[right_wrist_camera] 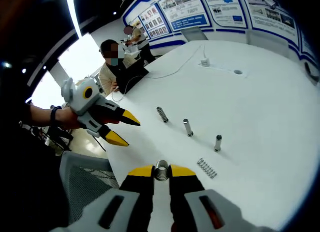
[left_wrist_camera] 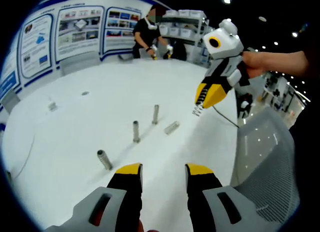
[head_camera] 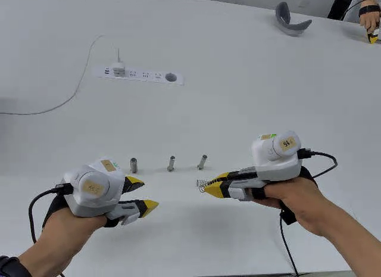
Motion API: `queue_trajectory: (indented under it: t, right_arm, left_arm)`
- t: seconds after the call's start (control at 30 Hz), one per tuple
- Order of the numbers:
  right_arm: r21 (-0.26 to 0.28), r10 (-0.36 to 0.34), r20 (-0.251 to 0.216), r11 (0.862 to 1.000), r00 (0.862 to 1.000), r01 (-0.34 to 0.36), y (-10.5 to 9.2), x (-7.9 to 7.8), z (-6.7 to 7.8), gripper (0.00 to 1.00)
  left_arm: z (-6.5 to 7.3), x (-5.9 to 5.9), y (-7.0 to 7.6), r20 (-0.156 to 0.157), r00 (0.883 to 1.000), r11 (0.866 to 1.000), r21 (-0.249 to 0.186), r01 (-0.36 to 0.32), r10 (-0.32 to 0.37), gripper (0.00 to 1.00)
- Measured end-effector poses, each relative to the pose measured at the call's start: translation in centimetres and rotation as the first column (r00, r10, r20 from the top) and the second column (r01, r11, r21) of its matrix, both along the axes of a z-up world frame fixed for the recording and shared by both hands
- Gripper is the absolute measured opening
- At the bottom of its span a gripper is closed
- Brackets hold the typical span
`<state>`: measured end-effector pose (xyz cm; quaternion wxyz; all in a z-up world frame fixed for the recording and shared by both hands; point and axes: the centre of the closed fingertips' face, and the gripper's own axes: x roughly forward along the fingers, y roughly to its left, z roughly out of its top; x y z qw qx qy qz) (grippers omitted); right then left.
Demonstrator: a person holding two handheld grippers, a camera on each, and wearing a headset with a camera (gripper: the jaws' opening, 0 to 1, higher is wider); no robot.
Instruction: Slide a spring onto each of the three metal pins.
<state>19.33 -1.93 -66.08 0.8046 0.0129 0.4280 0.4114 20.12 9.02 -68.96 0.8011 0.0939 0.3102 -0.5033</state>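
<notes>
So the right gripper [head_camera: 209, 187] is pinched on a spring [right_wrist_camera: 160, 170]. In the right gripper view I'm looking straight down the coil's bore, so its long axis runs forward along the jaws. That's what matters here: the pins stand upright on the white table [head_camera: 250, 80], so I reckon I'll have to tip the wrist down until the bore sits over a pin top.

The nearest bare one is the right pin [head_camera: 202, 162], a short way ahead and off to the right of the jaws' line in that view. The middle pin [head_camera: 171, 164] is bare too, and the left pin [head_camera: 133, 165] looks like it already wears a spring. A spare spring [right_wrist_camera: 206, 168] lies flat on the table between my tips and the right pin.

The left gripper [head_camera: 147, 193] hangs spread with nothing in it, near the left pin.
</notes>
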Motion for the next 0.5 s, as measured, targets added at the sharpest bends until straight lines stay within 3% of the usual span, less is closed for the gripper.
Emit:
queue_trajectory:
  t: [0.5]
  right_arm:
    - [-0.022,-0.013,0.003,1.000,1.000,0.013,0.3,2.1,-0.8,0.12]
  left_arm:
    - [-0.2,1.0,1.3,-0.012,0.999,0.999,-0.006,-0.045,0.045,0.45]
